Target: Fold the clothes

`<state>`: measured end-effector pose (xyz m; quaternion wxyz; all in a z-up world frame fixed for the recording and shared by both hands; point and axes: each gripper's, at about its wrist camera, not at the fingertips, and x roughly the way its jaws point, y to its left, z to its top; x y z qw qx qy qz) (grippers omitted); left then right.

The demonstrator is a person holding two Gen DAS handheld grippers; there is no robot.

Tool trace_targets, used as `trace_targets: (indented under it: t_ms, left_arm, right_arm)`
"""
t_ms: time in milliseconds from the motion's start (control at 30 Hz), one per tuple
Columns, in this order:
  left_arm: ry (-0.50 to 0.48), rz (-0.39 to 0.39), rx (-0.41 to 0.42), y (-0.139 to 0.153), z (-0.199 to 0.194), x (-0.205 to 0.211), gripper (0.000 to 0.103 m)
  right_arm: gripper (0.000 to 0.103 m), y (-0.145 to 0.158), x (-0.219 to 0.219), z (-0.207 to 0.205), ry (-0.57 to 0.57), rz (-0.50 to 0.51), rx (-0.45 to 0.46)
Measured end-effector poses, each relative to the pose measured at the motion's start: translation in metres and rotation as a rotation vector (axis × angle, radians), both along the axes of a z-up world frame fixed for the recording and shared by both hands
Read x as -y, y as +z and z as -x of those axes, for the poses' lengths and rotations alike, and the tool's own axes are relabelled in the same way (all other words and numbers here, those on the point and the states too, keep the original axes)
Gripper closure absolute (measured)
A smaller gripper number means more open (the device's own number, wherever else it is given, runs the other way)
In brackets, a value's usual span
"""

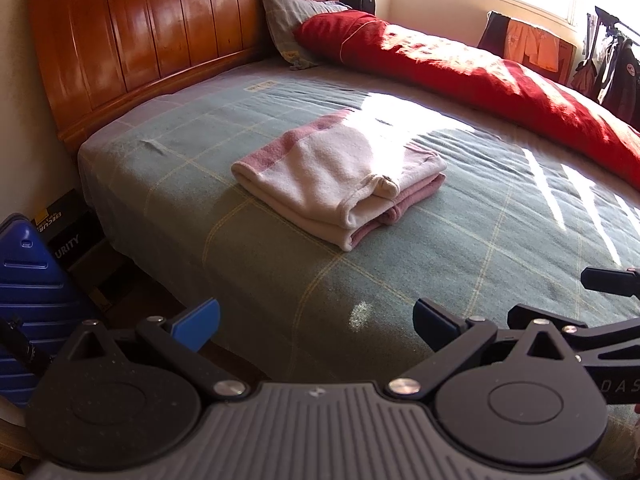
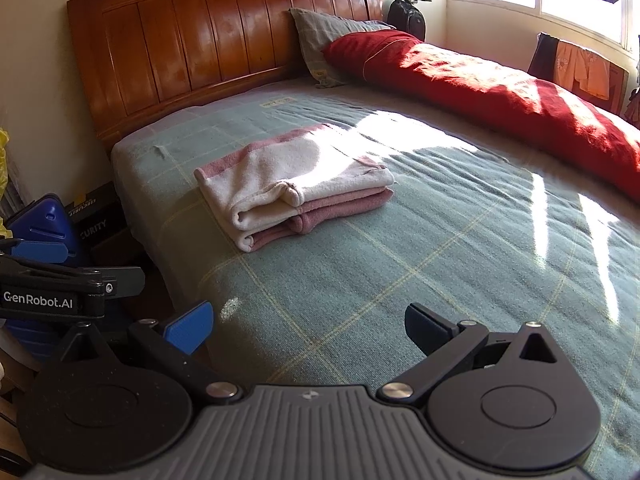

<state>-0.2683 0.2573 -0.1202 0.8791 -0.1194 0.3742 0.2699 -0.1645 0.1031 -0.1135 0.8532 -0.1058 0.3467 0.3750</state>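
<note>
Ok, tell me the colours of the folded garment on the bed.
The folded garment is cream white with dusty pink bands and pink layers; clearest in the right wrist view.

Left hand-held gripper (image 1: 316, 322), right hand-held gripper (image 2: 308, 326): jaws spread, empty.

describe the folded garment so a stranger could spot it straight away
Start at the glossy wooden headboard and come down onto the green checked bedspread. The folded cream and dusty-pink fleece garment lies alone mid-bed, the only neat, pale stack, unlike the rumpled red duvet.
</note>
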Motion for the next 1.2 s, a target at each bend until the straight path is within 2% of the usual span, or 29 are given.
trace_targets:
  t_ms: [400,1200]
  left_arm:
    - [-0.001,-0.034,0.003,-0.0015,-0.0001,0.0029,0.001]
    - [-0.009,0.0,0.016,-0.0077,0.0,-0.0013,0.001]
  right_arm:
    - [0.0,-0.0008,-0.0007,0.0,-0.004,-0.001,-0.002]
    - [0.0,-0.0018,-0.0028,-0.0018,-0.008,0.003,-0.008]
